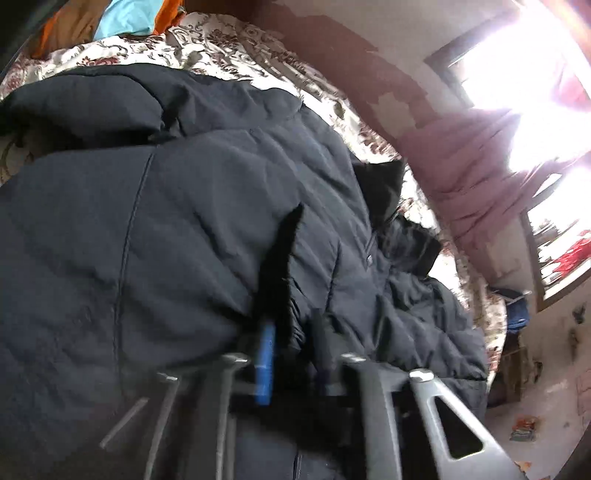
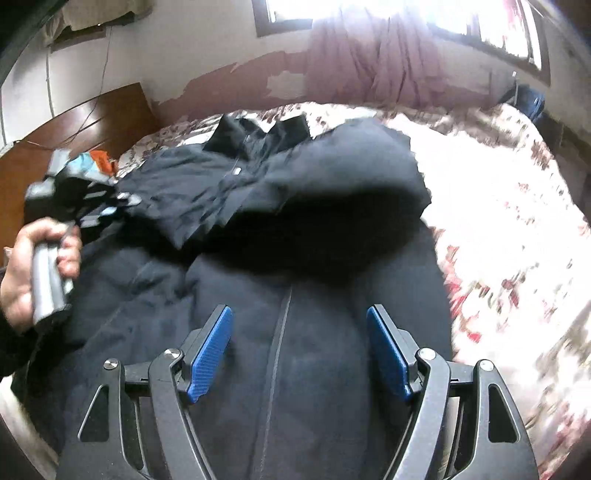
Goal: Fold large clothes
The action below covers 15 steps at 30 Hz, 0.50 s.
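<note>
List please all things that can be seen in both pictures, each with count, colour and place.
jacket: one, dark navy, spread on the bed
bedcover: one, white with red flowers, under the jacket
curtain: one, pink, at the window
headboard: one, brown wood, far left
cloths: some, orange and light blue, at the bed's far end
left tool: one, grey with blue pads, shut on jacket
right tool: one, black with blue pads, open above the jacket
hand: one, holding the left tool
</note>
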### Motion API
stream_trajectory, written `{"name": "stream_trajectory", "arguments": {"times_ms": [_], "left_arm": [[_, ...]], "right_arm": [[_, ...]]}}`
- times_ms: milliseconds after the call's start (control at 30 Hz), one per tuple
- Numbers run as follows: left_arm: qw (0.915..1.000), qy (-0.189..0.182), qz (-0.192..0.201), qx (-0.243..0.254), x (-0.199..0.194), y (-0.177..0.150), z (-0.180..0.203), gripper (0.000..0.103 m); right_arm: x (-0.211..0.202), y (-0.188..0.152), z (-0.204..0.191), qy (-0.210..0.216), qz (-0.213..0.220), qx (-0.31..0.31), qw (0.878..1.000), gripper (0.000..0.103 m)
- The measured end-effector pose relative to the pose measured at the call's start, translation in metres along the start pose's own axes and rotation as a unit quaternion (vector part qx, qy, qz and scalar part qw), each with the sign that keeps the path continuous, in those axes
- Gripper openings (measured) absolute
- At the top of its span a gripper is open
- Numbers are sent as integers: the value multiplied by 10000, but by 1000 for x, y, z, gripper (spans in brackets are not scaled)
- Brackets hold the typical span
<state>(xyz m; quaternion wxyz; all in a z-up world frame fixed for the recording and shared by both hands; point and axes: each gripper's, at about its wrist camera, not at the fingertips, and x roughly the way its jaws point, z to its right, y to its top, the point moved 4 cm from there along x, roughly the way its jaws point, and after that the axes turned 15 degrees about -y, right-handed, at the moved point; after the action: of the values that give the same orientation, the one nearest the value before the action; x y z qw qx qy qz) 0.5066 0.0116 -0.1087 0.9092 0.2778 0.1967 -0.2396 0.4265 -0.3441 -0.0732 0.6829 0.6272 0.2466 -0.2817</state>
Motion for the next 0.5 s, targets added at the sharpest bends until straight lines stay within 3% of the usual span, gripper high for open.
{"name": "stream_trajectory", "arguments": {"times_ms": [167,333,500], "left_arm": [[9976,-359,203,552,-24,21,10,9],[9817,-242,675,1762,-52,50,28,9],[9737,216,479,2216,-47,56,14,9]], "right_arm": [[2,53,-7,-61,425,113,9990,70],[34,97,-59,430,405,1,9983,65],[90,111,-134,741,-102,-446,9962,32]]}}
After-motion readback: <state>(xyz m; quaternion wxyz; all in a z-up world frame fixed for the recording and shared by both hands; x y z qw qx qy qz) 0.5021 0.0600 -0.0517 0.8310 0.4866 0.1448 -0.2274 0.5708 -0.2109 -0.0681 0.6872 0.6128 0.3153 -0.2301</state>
